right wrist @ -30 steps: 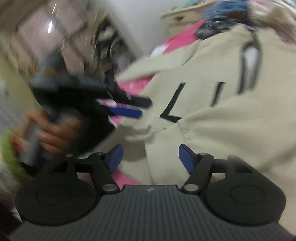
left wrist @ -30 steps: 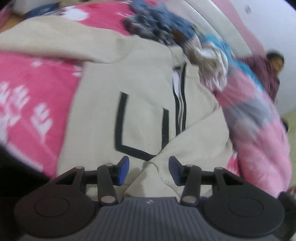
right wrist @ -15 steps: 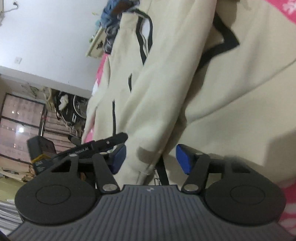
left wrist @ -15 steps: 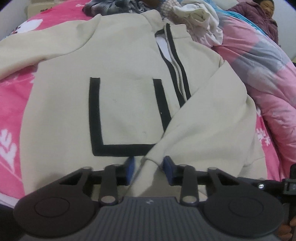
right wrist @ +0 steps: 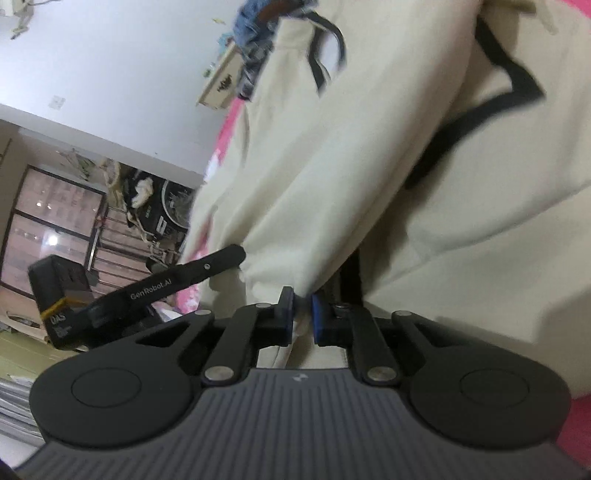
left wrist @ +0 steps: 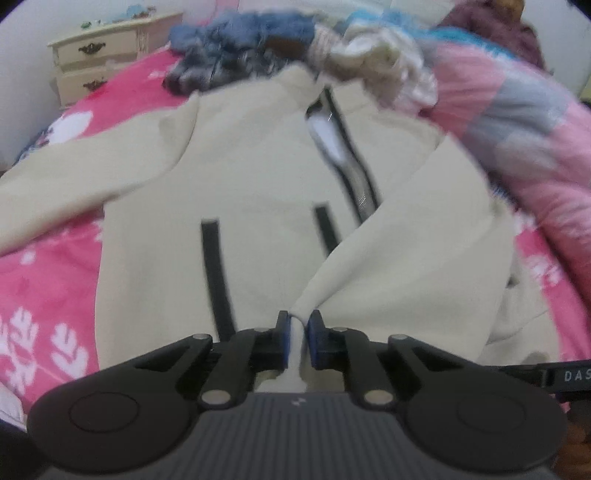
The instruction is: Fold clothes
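Observation:
A cream zip jacket [left wrist: 258, 184] with black trim lies spread face up on the pink bedsheet [left wrist: 44, 288]. Its one sleeve is folded across the front. My left gripper [left wrist: 298, 325] is at the near edge, its jaws closing with a fold of that sleeve's cloth pinched between the blue pads. In the right wrist view the jacket [right wrist: 351, 166] fills the frame. My right gripper [right wrist: 303, 302] is shut on cream cloth at the lower edge. The left gripper's black body [right wrist: 184, 280] shows just to the left, close by.
A pile of mixed clothes [left wrist: 258, 48] lies beyond the collar. A pink and grey quilt [left wrist: 535, 147] runs along the right side. A cream dresser [left wrist: 103, 62] stands at the far left. A person in dark purple [left wrist: 498, 29] sits at the far right.
Both pairs of jaws went from wide apart to pinched on the cream cloth. The right gripper rolled and came down close beside the left one at the jacket's near edge.

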Demonstrator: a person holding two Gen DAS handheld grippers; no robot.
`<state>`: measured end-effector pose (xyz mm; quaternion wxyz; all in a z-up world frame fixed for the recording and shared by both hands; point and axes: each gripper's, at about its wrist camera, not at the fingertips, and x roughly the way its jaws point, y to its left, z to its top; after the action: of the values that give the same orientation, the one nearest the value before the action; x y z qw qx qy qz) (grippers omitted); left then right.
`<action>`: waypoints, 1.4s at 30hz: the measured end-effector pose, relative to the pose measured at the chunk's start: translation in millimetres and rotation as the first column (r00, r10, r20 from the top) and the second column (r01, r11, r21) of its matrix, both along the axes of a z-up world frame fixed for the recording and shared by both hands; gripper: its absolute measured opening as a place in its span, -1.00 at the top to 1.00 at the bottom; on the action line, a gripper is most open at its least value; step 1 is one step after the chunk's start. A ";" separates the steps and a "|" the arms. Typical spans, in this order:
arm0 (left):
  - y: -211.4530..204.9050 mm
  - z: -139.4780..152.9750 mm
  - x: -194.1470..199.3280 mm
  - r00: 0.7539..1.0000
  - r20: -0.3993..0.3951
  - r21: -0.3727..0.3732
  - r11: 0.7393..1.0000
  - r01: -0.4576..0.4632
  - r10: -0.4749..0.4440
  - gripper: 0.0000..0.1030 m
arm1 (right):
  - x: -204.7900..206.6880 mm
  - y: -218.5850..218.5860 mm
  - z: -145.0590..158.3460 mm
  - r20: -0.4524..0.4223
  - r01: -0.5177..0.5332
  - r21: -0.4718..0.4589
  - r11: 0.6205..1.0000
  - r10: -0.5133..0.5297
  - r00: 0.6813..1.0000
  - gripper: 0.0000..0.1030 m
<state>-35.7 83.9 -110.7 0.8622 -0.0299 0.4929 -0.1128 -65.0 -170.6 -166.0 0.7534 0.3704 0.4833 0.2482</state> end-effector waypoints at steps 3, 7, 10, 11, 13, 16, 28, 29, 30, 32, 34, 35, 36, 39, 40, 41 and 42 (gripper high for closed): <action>-1.8 -19.0 4.8 0.999 -0.053 0.014 1.000 -0.004 0.005 0.54 | 0.3 -4.5 -14.8 -0.048 0.003 0.028 1.000 -0.002 0.999 0.85; 4.6 3.4 7.2 0.999 -0.011 0.000 0.999 -0.043 0.043 0.14 | -6.0 -19.0 11.2 0.010 -0.005 -0.029 1.000 0.005 1.000 0.57; 3.4 33.1 16.6 0.997 0.064 -0.017 0.999 -0.036 0.037 0.00 | -10.0 -55.7 29.1 0.068 0.082 -0.036 0.996 -0.079 0.995 0.42; -1.5 40.7 24.5 0.996 0.084 -0.029 0.999 -0.023 0.026 -0.05 | -9.8 -71.7 31.5 0.072 0.127 -0.031 0.991 -0.124 0.990 0.41; -20.4 51.3 47.8 0.994 0.110 -0.057 0.998 0.017 -0.011 -0.14 | -1.6 -101.9 36.3 0.073 0.235 -0.005 0.972 -0.234 0.970 0.38; -71.0 56.1 93.3 0.985 0.130 -0.092 0.988 0.122 -0.110 -0.16 | 22.6 -140.5 37.7 0.048 0.352 0.010 0.936 -0.352 0.935 0.36; -307.2 12.1 231.7 0.872 0.075 0.173 0.867 0.467 -0.484 -0.16 | 75.0 -185.0 -7.1 -0.103 0.543 0.169 0.822 -0.533 0.840 0.35; -317.8 5.8 239.6 0.870 0.055 0.200 0.859 0.472 -0.491 -0.14 | 77.3 -187.1 -9.8 -0.107 0.547 0.177 0.818 -0.537 0.837 0.35; -325.2 -0.2 245.3 0.867 0.040 0.220 0.850 0.478 -0.497 -0.09 | 79.4 -188.1 -11.5 -0.107 0.547 0.185 0.816 -0.537 0.837 0.35; -335.9 -11.8 252.8 0.860 0.007 0.254 0.833 0.492 -0.510 0.16 | 81.3 -191.5 -14.5 -0.105 0.541 0.199 0.817 -0.531 0.841 0.36; -339.8 -22.2 259.6 0.864 -0.016 0.271 0.830 0.488 -0.503 0.66 | 83.1 -193.8 -17.5 -0.102 0.532 0.211 0.820 -0.523 0.846 0.55; -335.9 -24.6 261.7 0.870 -0.015 0.253 0.840 0.480 -0.493 0.76 | 84.2 -193.1 -18.4 -0.094 0.524 0.212 0.825 -0.516 0.851 0.64; -330.6 -26.5 263.6 0.877 -0.010 0.228 0.853 0.469 -0.480 0.83 | 85.5 -191.8 -19.3 -0.085 0.515 0.215 0.830 -0.509 0.856 0.80; -296.9 -20.8 268.4 0.923 0.048 0.035 0.925 0.379 -0.381 0.87 | 79.2 -189.0 -15.2 -0.029 0.509 0.230 0.829 -0.517 0.855 0.93; -284.4 -18.7 270.1 0.938 0.066 -0.042 0.938 0.344 -0.341 0.87 | 76.1 -188.1 -13.5 -0.013 0.511 0.236 0.827 -0.523 0.852 0.95; -269.8 -17.7 271.7 0.951 0.088 -0.134 0.943 0.306 -0.296 0.87 | 73.6 -187.1 -12.8 -0.002 0.515 0.242 0.822 -0.531 0.848 0.95; -254.3 -17.4 273.2 0.963 0.105 -0.230 0.936 0.265 -0.247 0.87 | 69.0 -187.1 -12.1 0.009 0.522 0.255 0.814 -0.542 0.840 0.96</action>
<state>237.5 -170.4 -128.1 0.8479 -0.0661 0.4425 -0.2844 4.0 -357.7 -178.1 0.7606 0.5694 0.2955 0.0994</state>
